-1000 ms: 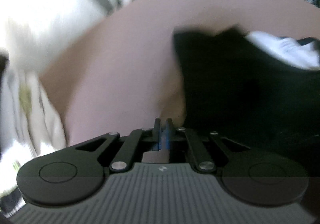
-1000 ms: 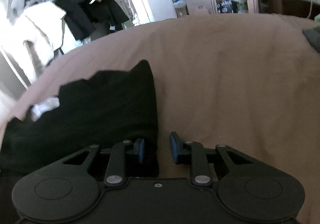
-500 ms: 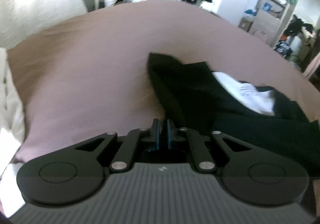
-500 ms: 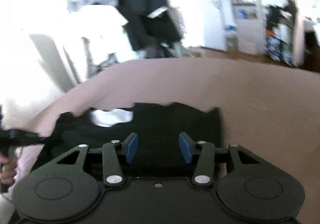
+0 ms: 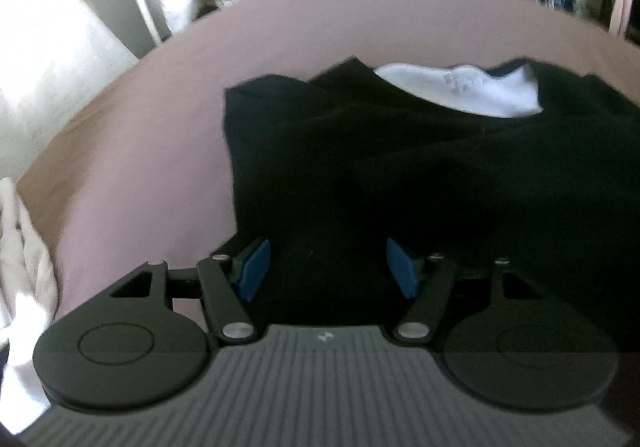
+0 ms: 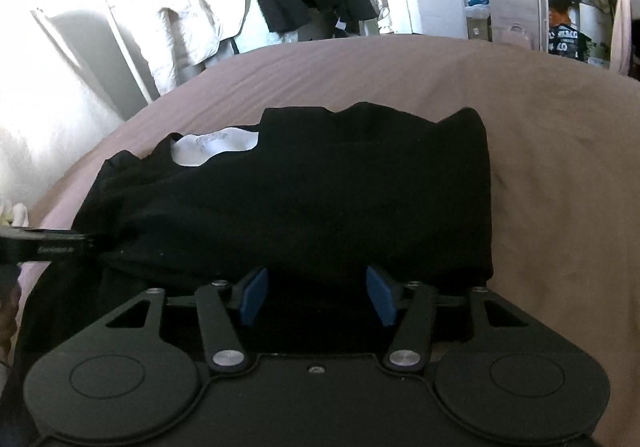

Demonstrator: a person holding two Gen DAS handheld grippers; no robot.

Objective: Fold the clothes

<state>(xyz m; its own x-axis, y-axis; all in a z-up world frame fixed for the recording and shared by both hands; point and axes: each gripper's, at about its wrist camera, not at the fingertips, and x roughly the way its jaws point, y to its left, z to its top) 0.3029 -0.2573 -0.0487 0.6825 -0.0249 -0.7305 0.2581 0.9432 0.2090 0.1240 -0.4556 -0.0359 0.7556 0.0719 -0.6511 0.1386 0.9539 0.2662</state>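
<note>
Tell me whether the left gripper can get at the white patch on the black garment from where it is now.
Probably yes. The left gripper is open over the black garment's near edge, and the white patch lies exposed at the far side. Only flat cloth lies between; nothing stands in the way, though it must travel forward across the garment.

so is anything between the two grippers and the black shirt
Nothing visible. The left gripper and the right gripper are both open right at the near edge of the black shirt, which lies on the bed.
</note>
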